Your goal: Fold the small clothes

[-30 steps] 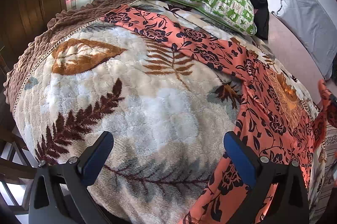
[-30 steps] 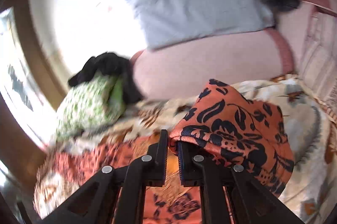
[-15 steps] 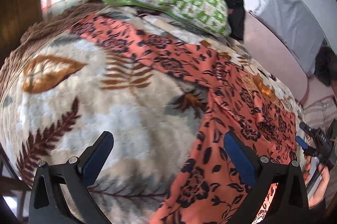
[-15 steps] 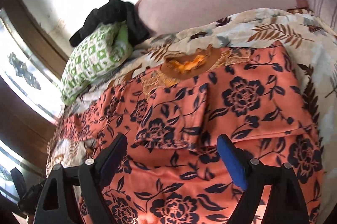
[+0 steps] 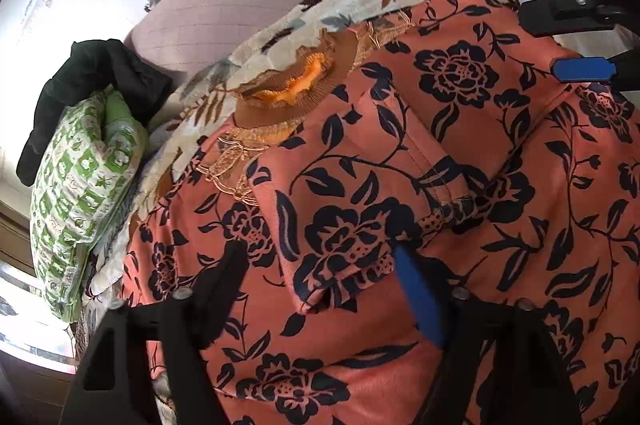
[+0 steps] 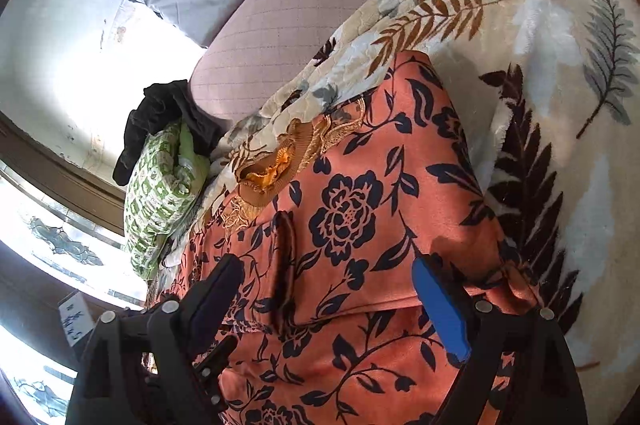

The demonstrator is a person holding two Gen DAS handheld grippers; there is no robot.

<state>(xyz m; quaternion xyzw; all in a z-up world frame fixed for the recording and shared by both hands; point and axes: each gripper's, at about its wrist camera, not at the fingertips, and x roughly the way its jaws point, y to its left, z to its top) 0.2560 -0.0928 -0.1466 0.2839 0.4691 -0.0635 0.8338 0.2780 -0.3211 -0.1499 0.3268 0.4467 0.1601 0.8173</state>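
Orange floral garment (image 5: 360, 153) lies with its cuff between the closing left fingers (image 5: 416, 297).

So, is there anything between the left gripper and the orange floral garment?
Nothing visible. The left gripper, jaws closing, sits directly over a folded sleeve cuff of the orange floral garment, with cloth already between them.

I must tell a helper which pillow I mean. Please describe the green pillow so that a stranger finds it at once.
Start at the leaf-print blanket under the orange floral garment. At its window-side end lies the pillow, with a black cloth draped over it. It alone has green and white checks.
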